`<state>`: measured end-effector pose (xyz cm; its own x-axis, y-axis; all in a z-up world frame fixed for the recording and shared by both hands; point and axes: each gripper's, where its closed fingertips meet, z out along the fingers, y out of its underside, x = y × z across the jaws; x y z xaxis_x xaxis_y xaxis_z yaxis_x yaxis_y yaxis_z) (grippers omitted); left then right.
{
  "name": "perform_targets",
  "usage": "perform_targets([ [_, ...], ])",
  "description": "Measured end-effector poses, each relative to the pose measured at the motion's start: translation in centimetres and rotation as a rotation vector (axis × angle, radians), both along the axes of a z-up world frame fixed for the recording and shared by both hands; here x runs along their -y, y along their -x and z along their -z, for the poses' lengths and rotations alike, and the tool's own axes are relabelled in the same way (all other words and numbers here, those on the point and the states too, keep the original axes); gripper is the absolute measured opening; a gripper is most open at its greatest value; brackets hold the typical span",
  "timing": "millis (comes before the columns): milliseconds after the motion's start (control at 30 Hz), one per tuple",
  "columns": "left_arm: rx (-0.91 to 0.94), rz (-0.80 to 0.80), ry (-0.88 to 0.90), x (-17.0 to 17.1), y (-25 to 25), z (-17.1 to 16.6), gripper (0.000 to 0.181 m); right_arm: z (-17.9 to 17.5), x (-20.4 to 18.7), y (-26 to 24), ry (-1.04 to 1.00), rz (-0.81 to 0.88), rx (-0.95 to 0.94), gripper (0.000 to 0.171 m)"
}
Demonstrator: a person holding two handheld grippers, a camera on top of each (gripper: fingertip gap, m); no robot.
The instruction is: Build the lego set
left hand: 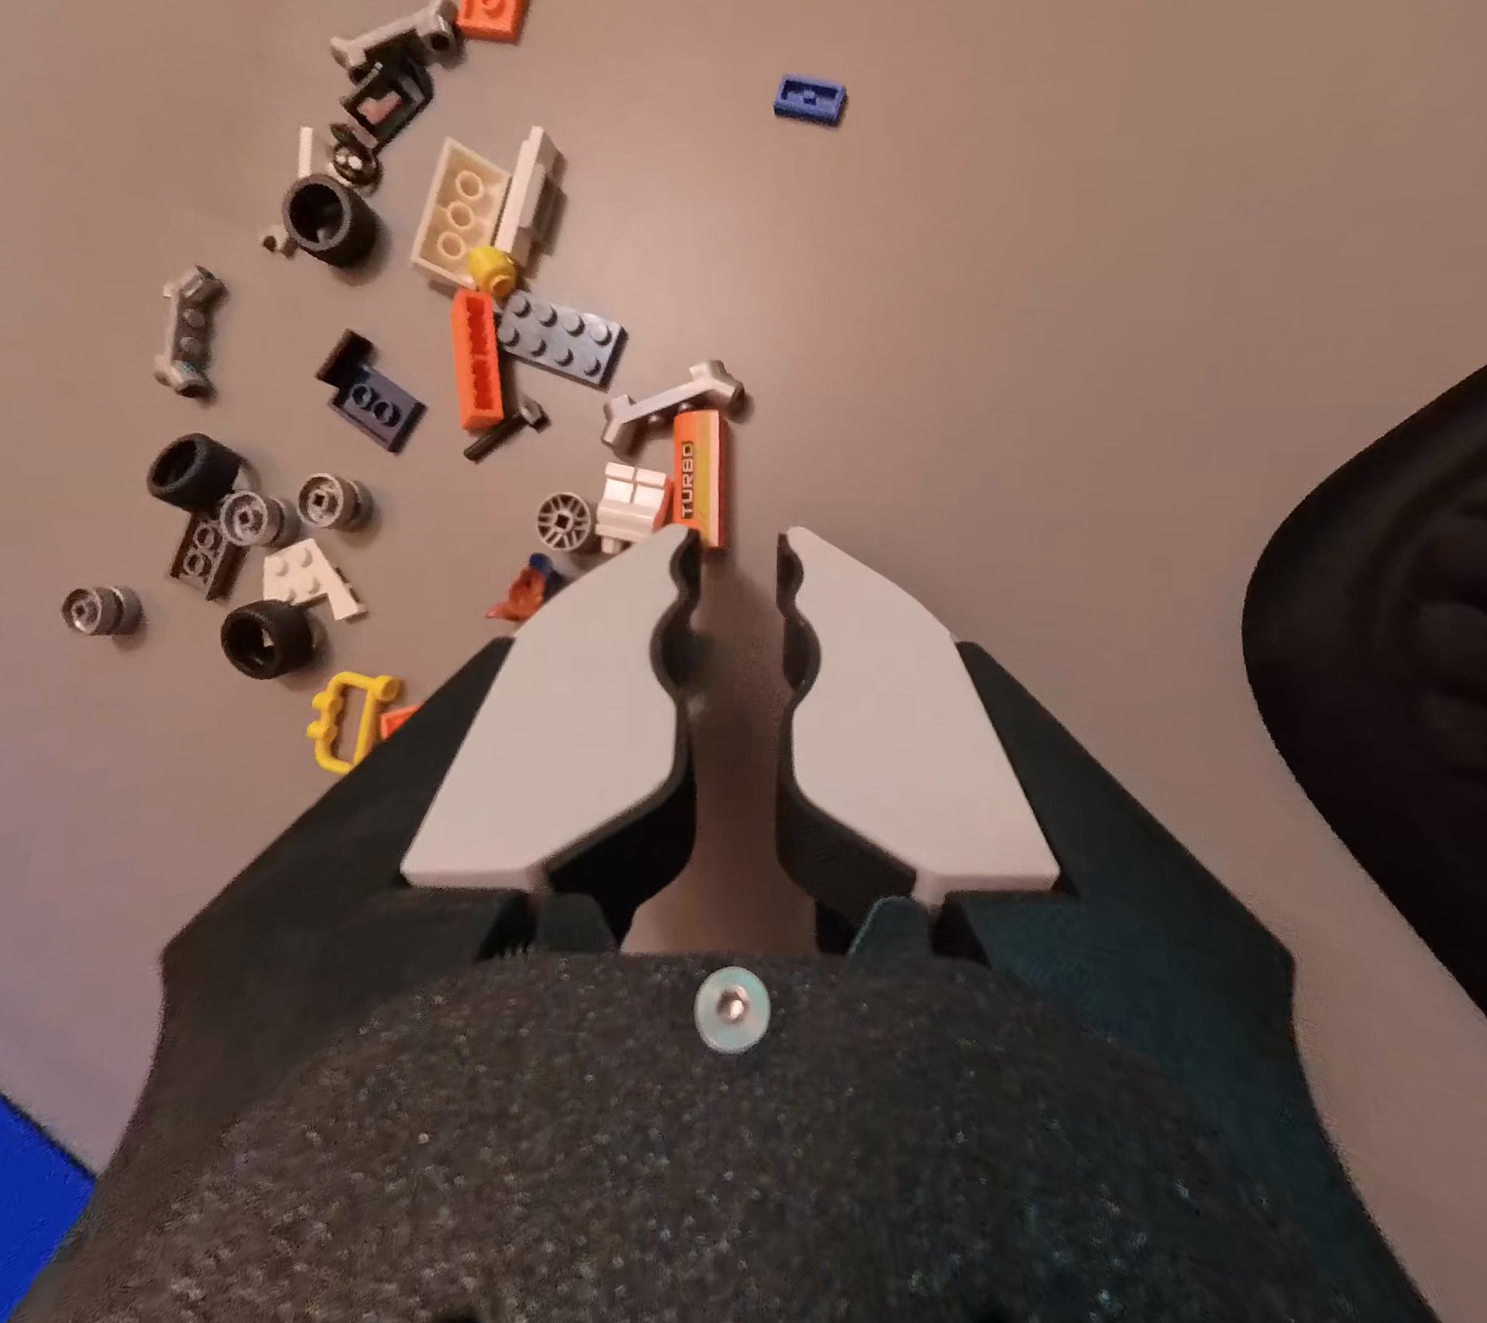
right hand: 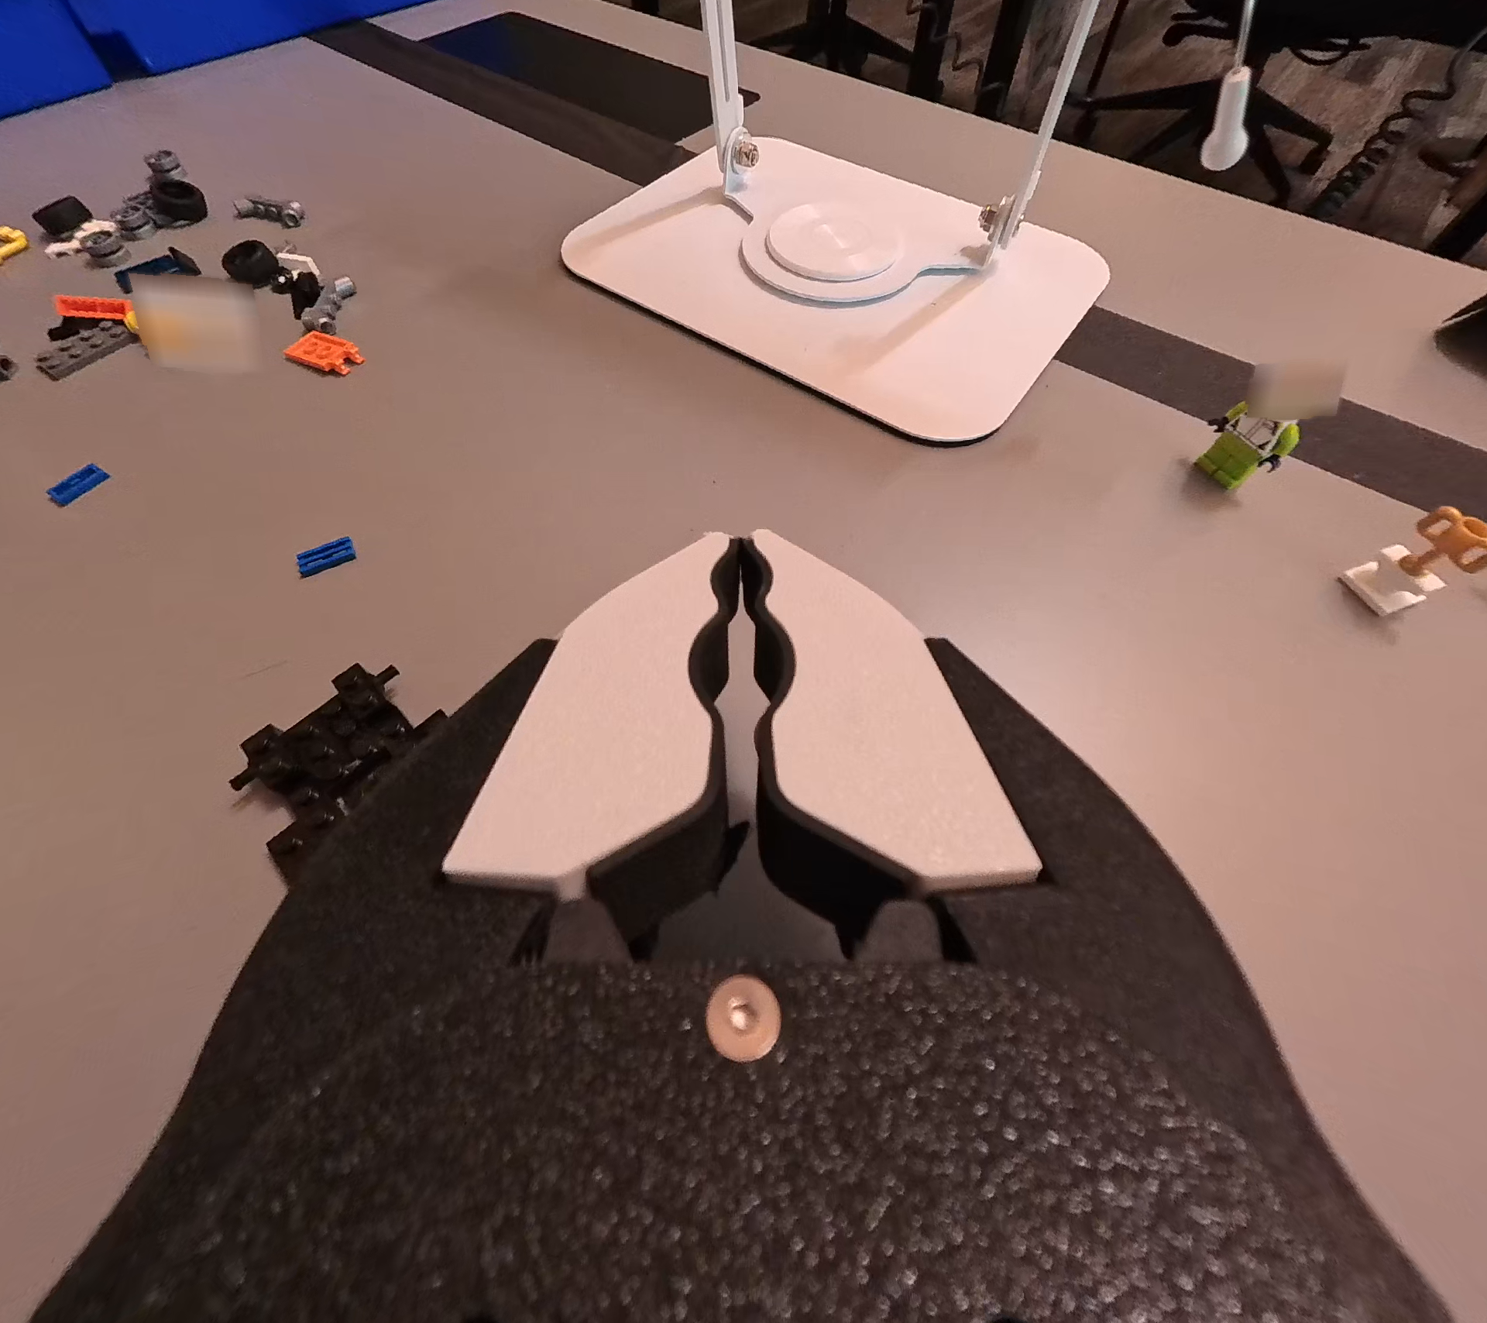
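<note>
Left gripper [left hand: 736, 544] held slightly apart, empty, above grey tabletop [left hand: 1046, 238]; scattered plastic lego pieces [left hand: 451, 351] spread just ahead-left. Right gripper [right hand: 739, 544] closed, empty; black studded lego chassis plate [right hand: 330, 745] seen beside it.

Your left gripper [left hand: 736, 544] has two pale grey fingers [left hand: 595, 705] with wavy, scalloped inner edges, each set into a matte black housing. A speckled black body fills the lower frame, fixed by one silver screw with a washer [left hand: 731, 1008]. Your right gripper [right hand: 739, 542] is built the same: pale fingers [right hand: 611, 713], black pebbled body, one central screw [right hand: 742, 1017].
</note>
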<state>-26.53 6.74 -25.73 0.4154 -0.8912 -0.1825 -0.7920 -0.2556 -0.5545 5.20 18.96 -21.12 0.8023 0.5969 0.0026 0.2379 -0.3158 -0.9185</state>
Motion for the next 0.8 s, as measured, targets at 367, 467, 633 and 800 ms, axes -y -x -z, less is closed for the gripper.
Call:
perform_targets([
  [367,0.014,-0.097,-0.048,1.1,2.2,-0.7,0.009,0.4,0.1,0.3,0.013,-0.011,0.004,0.0],
  [467,0.033,-0.144,-0.082,-0.2,2.8,-1.2,0.019,0.3,0.1,0.3,0.009,-0.009,0.006,0.0],
  [633,0.081,-0.159,-0.083,-2.4,2.2,-1.1,0.032,0.4,0.2,0.4,0.011,-0.011,0.011,0.0],
  [800,0.037,-0.139,-0.029,-3.5,1.8,-0.1,0.023,0.4,0.1,0.2,0.012,-0.008,0.012,0.0],
])
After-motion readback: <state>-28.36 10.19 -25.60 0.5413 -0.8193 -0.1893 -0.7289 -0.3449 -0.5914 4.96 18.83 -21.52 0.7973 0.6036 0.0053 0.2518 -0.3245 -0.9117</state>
